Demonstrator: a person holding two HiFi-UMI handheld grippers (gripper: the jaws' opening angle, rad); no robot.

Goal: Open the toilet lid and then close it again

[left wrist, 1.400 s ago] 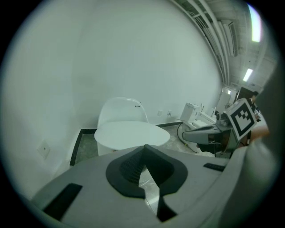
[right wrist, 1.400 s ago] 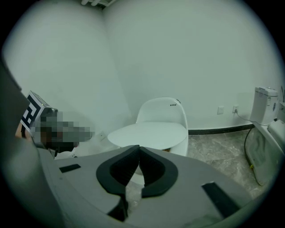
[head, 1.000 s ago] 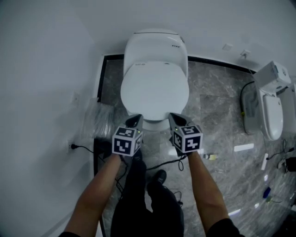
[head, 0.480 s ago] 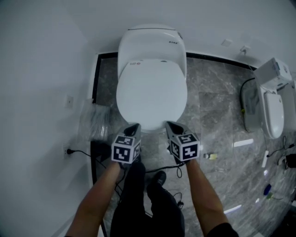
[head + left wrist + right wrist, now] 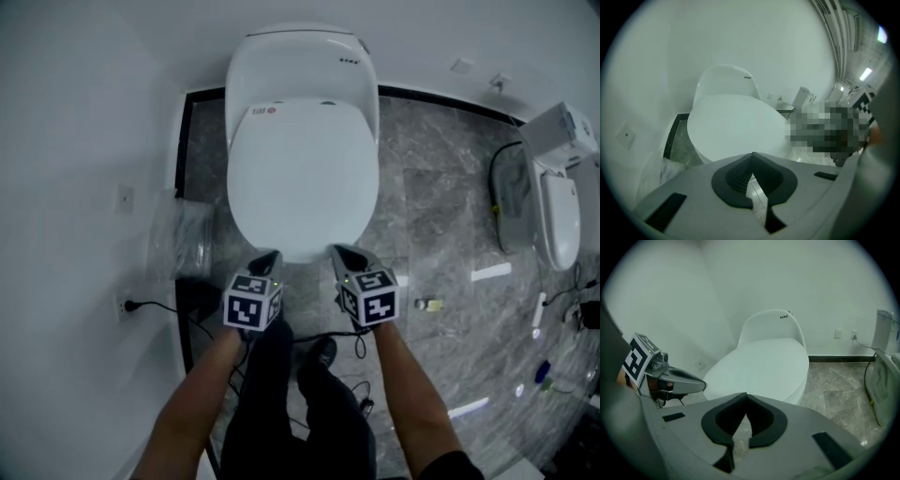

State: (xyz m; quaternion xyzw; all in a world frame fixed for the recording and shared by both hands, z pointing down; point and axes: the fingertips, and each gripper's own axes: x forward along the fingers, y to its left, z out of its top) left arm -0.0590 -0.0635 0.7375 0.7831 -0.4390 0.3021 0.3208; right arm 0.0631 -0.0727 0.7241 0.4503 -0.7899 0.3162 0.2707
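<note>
Rightward of the toilet lid [image 5: 302, 183] stands another toilet [image 5: 561, 211].

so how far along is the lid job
Done: nothing that shows; the lid lies flat and closed. In hand: the left gripper and right gripper, both shut and empty, sit at the lid's front edge; whether they touch it can't be told. Left: raise the lid, then lower it, unless it has been opened and closed already, which the views can't settle.
</note>
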